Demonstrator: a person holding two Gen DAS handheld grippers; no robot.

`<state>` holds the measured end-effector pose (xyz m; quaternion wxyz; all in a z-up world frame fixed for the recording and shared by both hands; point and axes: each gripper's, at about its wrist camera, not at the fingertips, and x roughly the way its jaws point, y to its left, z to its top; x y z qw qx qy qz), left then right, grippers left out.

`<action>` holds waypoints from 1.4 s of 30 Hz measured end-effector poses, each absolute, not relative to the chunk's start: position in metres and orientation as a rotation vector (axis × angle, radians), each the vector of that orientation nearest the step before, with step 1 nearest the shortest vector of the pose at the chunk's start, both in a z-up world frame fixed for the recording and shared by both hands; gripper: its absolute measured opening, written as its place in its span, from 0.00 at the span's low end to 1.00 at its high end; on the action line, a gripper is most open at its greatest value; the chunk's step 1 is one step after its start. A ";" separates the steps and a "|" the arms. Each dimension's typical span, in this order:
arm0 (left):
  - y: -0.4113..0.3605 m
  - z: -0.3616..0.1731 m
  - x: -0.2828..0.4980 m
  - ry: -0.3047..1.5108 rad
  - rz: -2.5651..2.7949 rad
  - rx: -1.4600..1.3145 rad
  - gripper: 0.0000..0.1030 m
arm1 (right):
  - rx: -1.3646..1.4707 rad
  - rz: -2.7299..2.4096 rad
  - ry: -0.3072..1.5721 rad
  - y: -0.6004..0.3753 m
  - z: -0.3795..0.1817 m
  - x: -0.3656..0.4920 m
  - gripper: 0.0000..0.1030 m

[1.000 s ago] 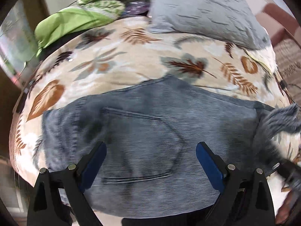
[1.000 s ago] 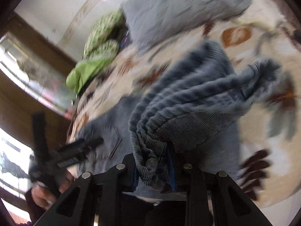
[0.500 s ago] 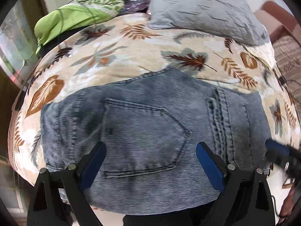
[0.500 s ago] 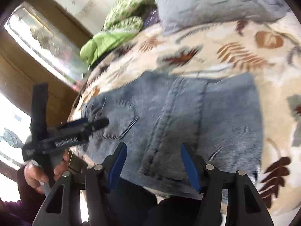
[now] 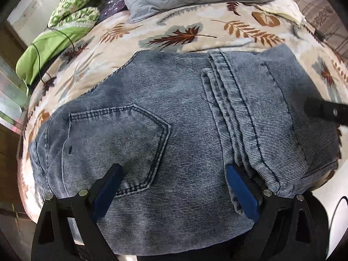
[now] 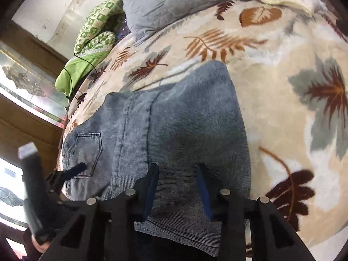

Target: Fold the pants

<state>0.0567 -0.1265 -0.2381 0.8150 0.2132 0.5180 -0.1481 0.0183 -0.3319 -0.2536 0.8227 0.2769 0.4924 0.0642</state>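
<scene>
The folded pants lie flat on the leaf-print bed, no legible label. Left claw hovers spread; right claw, jaws just narrowing, apparently grips nothing.

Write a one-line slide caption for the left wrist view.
Open left gripper hovers over folded blue jeans on a leaf-print blanket, back pocket facing up.
</scene>
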 end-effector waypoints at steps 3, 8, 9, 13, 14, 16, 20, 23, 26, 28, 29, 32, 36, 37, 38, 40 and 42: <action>-0.115 -0.229 0.058 1.086 -0.299 0.440 0.94 | 0.575 0.130 1.017 -0.329 -0.243 0.034 0.38; -0.067 -0.215 0.056 1.082 -0.241 0.362 0.94 | 0.530 0.152 1.030 -0.306 -0.245 0.071 0.38; -0.058 -0.214 0.055 1.085 -0.232 0.347 0.94 | 0.515 0.164 1.059 -0.301 -0.251 0.078 0.39; 0.011 -0.207 0.052 1.114 -0.148 0.218 0.94 | 0.421 0.139 1.080 -0.285 -0.257 0.087 0.39; 0.025 -0.205 0.050 1.111 -0.123 0.194 0.94 | 0.422 0.137 1.075 -0.285 -0.253 0.086 0.39; 0.056 -0.197 0.045 1.095 -0.071 0.146 0.94 | 0.458 0.157 1.058 -0.285 -0.247 0.080 0.39; 0.111 -0.184 0.039 1.059 0.020 0.095 0.94 | 0.506 0.242 1.014 -0.269 -0.235 0.061 0.39; 0.141 -0.181 0.033 1.058 0.055 0.040 0.94 | 0.503 0.338 0.975 -0.241 -0.231 0.046 0.39; 0.166 -0.183 0.026 1.068 0.074 -0.020 0.94 | 0.495 0.421 0.955 -0.215 -0.233 0.038 0.39; 0.176 -0.186 0.022 1.076 0.073 -0.055 0.94 | 0.485 0.479 0.956 -0.198 -0.236 0.035 0.39; 0.178 -0.188 0.022 1.080 0.071 -0.069 0.94 | 0.475 0.496 0.956 -0.191 -0.238 0.034 0.39; 0.186 -0.195 0.016 1.102 0.030 -0.164 0.94 | 0.461 0.522 0.969 -0.180 -0.246 0.033 0.39; 0.183 -0.205 0.013 1.122 -0.063 -0.294 0.94 | 0.464 0.522 0.991 -0.176 -0.255 0.029 0.39; 0.183 -0.208 0.012 1.128 -0.084 -0.347 0.94 | 0.458 0.522 0.992 -0.176 -0.255 0.028 0.39; 0.184 -0.213 0.012 1.134 -0.111 -0.424 0.94 | 0.448 0.522 0.992 -0.174 -0.254 0.028 0.39; 0.183 -0.220 0.014 1.142 -0.152 -0.520 0.94 | 0.421 0.524 0.986 -0.170 -0.252 0.025 0.39; 0.179 -0.224 0.018 1.146 -0.173 -0.573 0.94 | 0.406 0.526 0.979 -0.168 -0.249 0.024 0.39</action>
